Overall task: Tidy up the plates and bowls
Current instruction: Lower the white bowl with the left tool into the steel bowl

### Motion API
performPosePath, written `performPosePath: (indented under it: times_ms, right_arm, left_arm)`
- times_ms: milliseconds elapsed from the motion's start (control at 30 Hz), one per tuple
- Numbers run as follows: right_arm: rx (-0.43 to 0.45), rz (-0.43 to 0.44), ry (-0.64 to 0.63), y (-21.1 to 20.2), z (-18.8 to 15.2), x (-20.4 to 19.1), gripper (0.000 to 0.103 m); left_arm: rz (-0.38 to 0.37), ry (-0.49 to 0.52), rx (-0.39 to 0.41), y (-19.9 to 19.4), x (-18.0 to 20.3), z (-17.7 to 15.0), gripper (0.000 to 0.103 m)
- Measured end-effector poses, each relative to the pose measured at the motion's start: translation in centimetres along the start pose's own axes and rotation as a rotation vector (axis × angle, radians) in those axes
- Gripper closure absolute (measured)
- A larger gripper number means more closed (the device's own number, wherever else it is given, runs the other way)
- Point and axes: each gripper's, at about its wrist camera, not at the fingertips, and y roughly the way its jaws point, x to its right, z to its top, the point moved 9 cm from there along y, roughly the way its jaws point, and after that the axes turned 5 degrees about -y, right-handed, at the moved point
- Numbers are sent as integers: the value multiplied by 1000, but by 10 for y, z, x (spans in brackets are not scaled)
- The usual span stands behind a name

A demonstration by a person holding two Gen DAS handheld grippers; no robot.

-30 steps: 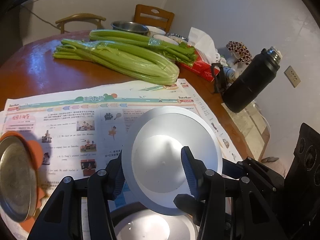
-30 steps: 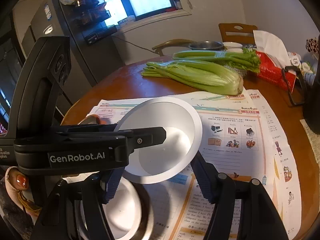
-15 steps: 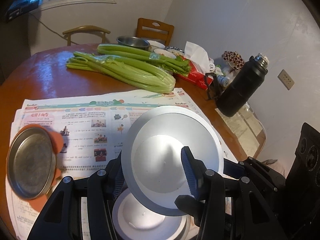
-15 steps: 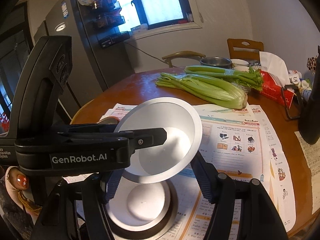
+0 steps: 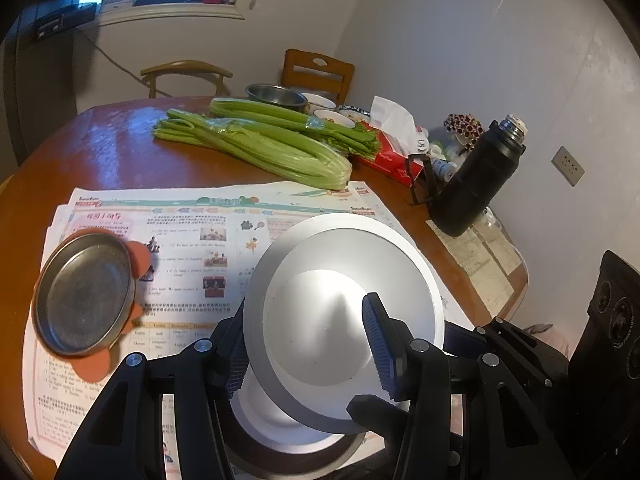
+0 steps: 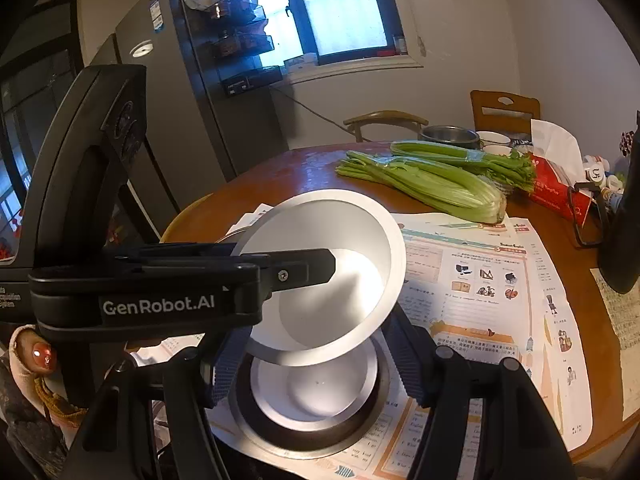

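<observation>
Gripping one smooth, round white bowl (image 5: 340, 304) tilted, your left gripper (image 5: 308, 344) and right gripper (image 6: 316, 360) pinch its rim above another bowl (image 6: 316, 392).

Black left gripper (image 6: 316, 268) w/ silver screws, blue ribbed pads (image 5: 376, 344), white "GenRobot.AI" lettering.

We see the bowl (image 5: 344, 312) above a second bowl (image 6: 320, 392) on the newspaper (image 5: 192, 248); plate (image 5: 84, 292) left, celery (image 5: 256, 144) behind, flask (image 5: 476, 180) right.
</observation>
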Motion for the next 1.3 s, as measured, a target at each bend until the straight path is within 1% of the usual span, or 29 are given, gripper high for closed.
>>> performPosePath:
  times_ms: [200,400,700,1000,1300]
  right_arm:
    - [0,6,-12,-5,-4,-8,36]
    - [-16,8,-20,-3,-14,-12,36]
    - [-51,10,-26,6,-28,-15,36]
    - [-86,19,-33,17,-41,-17,36]
    - [-120,16,-44,29,-51,-20,36]
  left_arm:
    - [5,-13,7,-5,-3,-10,50]
    - [5,-30,-5,-3,-8,-20,51]
    - [20,-62,-48,11,-21,-40,50]
    - [25,-77,-68,19,-30,-49,50]
    - [69,-68,-83,29,-38,-59,50]
